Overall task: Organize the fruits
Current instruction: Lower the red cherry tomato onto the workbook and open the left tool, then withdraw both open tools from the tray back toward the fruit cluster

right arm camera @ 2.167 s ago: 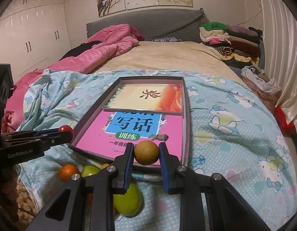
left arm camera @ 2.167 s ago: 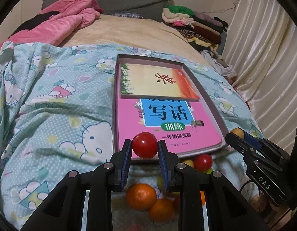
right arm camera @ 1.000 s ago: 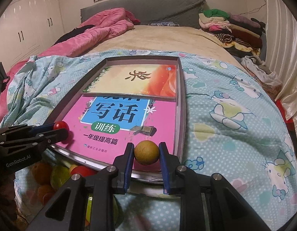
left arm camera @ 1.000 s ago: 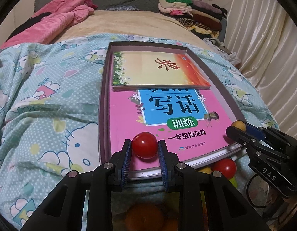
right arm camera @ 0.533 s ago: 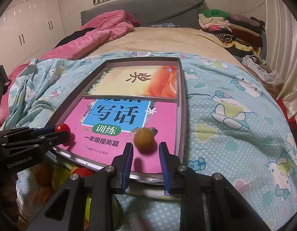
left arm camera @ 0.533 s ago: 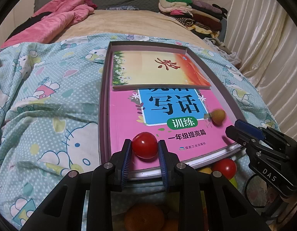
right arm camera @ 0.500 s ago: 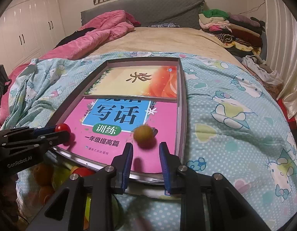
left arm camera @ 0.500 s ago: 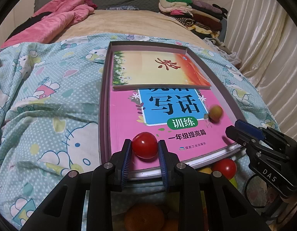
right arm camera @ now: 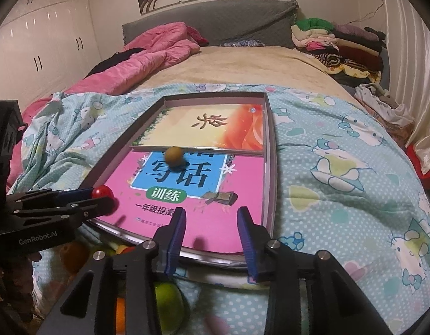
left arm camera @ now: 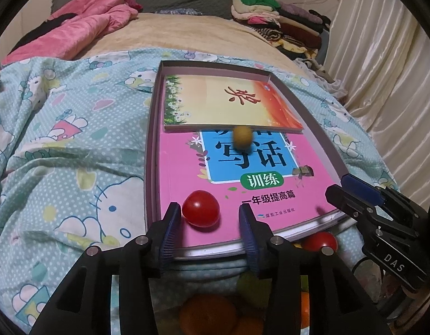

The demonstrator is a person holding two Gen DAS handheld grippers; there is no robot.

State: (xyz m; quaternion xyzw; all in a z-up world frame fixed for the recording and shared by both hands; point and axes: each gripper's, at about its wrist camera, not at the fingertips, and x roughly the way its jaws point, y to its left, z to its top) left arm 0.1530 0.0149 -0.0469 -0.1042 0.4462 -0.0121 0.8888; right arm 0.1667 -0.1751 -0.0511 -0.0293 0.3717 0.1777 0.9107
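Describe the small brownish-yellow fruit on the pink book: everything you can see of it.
The small round fruit is dull yellow-brown, smooth-looking and slightly blurred in both views. It sits free on the pink book inside the shallow box, over the blue title panel, right at the near edge of the orange book lying above. Whether it touches that edge is unclear. No gripper touches it.

dim, warm indoor light; heavy fisheye curvature with black corner vignette.
small yellow-brown fruit is motion-blurred; fruits below the gripper fingers are dark and unfocused.
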